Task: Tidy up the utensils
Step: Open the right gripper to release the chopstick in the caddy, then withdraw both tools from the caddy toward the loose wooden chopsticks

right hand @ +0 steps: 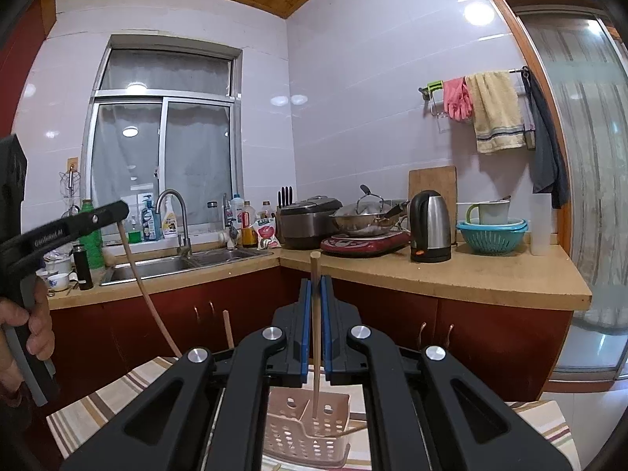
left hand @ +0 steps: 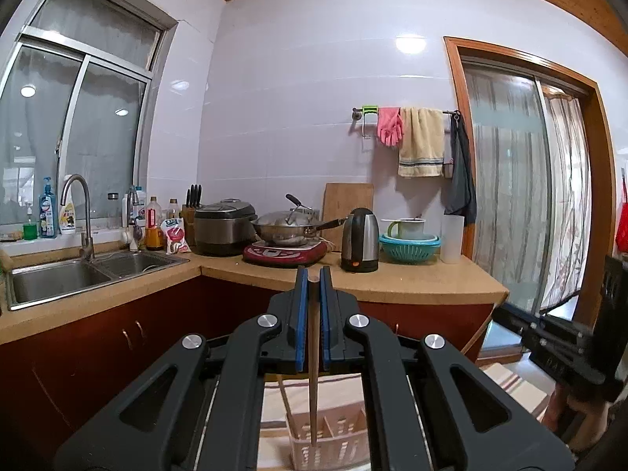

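My left gripper (left hand: 313,276) is shut on a wooden chopstick (left hand: 313,369) that hangs straight down, its tip inside the pale perforated utensil holder (left hand: 333,445) below. Another chopstick (left hand: 285,400) leans in the holder's left part. My right gripper (right hand: 316,284) is shut on a second chopstick (right hand: 315,337), upright, its lower end in the same holder (right hand: 304,428). In the right wrist view the left gripper (right hand: 112,212) shows at the left with its chopstick (right hand: 145,294) hanging down.
The holder stands on a striped cloth (right hand: 117,392). Behind runs an L-shaped counter (left hand: 412,282) with a sink (left hand: 59,278), rice cooker (left hand: 223,225), wok (left hand: 290,227), kettle (left hand: 360,239) and teal colander (left hand: 410,247). A sliding door (left hand: 522,196) is at the right.
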Demonstrator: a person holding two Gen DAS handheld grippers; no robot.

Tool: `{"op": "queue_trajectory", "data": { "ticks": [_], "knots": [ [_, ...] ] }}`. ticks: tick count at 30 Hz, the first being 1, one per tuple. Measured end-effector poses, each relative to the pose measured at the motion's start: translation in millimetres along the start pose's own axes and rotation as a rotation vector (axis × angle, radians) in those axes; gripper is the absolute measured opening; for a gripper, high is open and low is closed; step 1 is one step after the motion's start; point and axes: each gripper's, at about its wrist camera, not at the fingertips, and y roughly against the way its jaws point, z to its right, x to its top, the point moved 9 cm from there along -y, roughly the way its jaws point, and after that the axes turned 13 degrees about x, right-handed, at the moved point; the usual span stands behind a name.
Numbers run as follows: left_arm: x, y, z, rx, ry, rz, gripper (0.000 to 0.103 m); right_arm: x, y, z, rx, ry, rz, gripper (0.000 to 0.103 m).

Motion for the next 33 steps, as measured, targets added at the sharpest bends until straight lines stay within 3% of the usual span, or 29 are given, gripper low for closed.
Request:
{"op": "queue_trajectory", "data": {
  "ticks": [9,20,22,23,24,30,33],
  "knots": [
    [-33.2,-65.8,8.2,0.022,0.027,-0.055,0.006,-36.1,-50.5,23.5,-0.002,-0.060,-0.092,0.006],
    [-112.9,-129.3,-13.1,0.075,0.048,-0.247,0.008,-92.6,-89.0,41.2,0.009,-0.172,-0.227,0.006],
    [-124.3,-136.1,-20.9,0.093,0.063,-0.279,0.024,-99.3,-93.9,44.2,0.013,-0.201,-0.251,0.008],
    [-127.3,-136.4,-23.4,0.099,0.068,-0.284,0.044,-100.6,-94.8,44.3,0.012,-0.202,-0.253,0.011],
    [-129.8,-135.7,-27.8,0.109,0.080,-0.285,0.055,-101.4,-93.9,43.6,0.011,-0.200,-0.252,0.018],
    [-131.2,-115.4,-33.2,0.105,0.081,-0.287,0.067,-87.9,-75.4,40.6,-0.025,-0.163,-0.212,0.041],
    [-131.3,-100.0,-32.7,0.111,0.064,-0.278,0.073,-83.1,-57.9,35.1,-0.036,-0.155,-0.202,0.044]
  ]
}}
